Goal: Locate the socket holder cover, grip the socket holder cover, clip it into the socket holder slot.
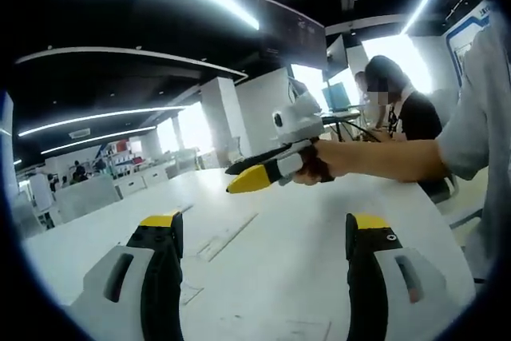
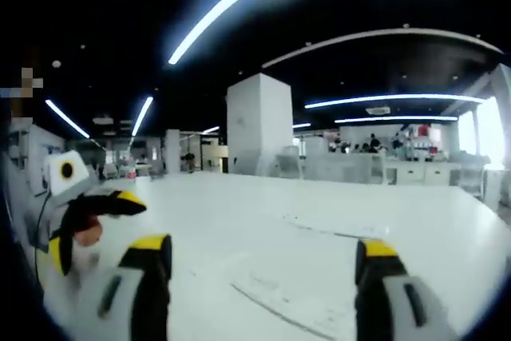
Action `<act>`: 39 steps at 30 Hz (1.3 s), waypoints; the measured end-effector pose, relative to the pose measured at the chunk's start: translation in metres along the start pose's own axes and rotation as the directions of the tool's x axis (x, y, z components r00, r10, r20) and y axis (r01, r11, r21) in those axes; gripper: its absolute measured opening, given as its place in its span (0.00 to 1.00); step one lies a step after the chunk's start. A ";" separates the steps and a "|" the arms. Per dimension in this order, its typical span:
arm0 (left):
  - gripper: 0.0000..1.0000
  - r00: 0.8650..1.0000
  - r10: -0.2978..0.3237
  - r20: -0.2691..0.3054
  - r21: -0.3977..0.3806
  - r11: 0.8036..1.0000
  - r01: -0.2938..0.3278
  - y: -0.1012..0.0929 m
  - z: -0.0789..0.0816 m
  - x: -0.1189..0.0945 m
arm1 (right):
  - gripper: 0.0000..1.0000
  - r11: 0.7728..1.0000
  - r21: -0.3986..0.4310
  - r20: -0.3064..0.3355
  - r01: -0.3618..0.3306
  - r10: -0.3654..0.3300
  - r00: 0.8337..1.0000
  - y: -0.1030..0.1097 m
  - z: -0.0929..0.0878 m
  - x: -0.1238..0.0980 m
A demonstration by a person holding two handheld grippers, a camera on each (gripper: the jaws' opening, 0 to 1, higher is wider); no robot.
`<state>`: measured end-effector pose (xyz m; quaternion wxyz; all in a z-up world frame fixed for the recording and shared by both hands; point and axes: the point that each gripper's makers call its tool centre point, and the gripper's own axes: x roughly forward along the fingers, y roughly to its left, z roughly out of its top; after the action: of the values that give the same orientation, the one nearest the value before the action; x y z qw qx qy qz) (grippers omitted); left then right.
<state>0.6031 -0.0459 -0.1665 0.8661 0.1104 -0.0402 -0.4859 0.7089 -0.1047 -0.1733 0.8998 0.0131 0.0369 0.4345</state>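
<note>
In the left gripper view, my left gripper (image 1: 267, 233) has its jaws spread wide with nothing between them, held low over the white table (image 1: 303, 221). My right gripper (image 1: 259, 172) comes in from the right, above the table, yellow-tipped jaws pointing left and close together; I cannot tell whether they hold anything. My hand (image 1: 315, 164) wraps its handle, arm stretched out level from a pale sleeve (image 1: 479, 133). On the table beyond my left jaw lie thin, pale flat strips (image 1: 227, 237); whether one is the cover or the slot I cannot tell. Behind the table sits a person in black (image 1: 407, 113), and farther back stand white pillars and desks under long ceiling lights.

In the right gripper view, my right gripper (image 2: 263, 257) has its jaws wide apart and empty above the table (image 2: 263, 213). My left gripper (image 2: 88, 217) shows at the left, off the table's edge. Faint flat strips (image 2: 279, 305) lie on the table between my jaws. A white pillar (image 2: 257, 121) stands past the table's far side.
</note>
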 end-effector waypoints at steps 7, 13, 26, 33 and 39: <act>0.82 1.000 0.024 -0.011 -0.012 1.000 -0.024 0.009 -0.005 0.001 | 0.95 0.998 0.063 0.003 0.001 -0.001 1.000 0.002 -0.016 0.001; 0.82 1.000 0.026 -0.004 -0.031 0.999 -0.026 0.008 -0.004 0.000 | 0.95 0.998 0.066 -0.029 0.013 -0.012 1.000 -0.001 -0.025 -0.002; 0.82 1.000 0.016 -0.011 -0.059 0.998 -0.017 0.005 -0.007 0.001 | 0.95 0.984 0.153 -0.110 0.095 -0.078 0.991 -0.025 -0.048 -0.006; 0.82 1.000 0.012 -0.023 -0.056 0.998 -0.014 0.004 -0.010 0.003 | 0.95 0.977 0.135 -0.178 0.163 -0.138 0.974 -0.039 -0.058 -0.013; 0.82 0.999 0.011 -0.036 -0.053 0.998 -0.013 0.004 -0.012 0.003 | 0.95 0.977 0.154 -0.250 0.149 -0.108 0.962 -0.035 -0.073 -0.013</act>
<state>0.6101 -0.0452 -0.1776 0.8721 0.0955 -0.0126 -0.4797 0.7228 -0.1376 -0.2469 0.9106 0.0353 0.1838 0.3685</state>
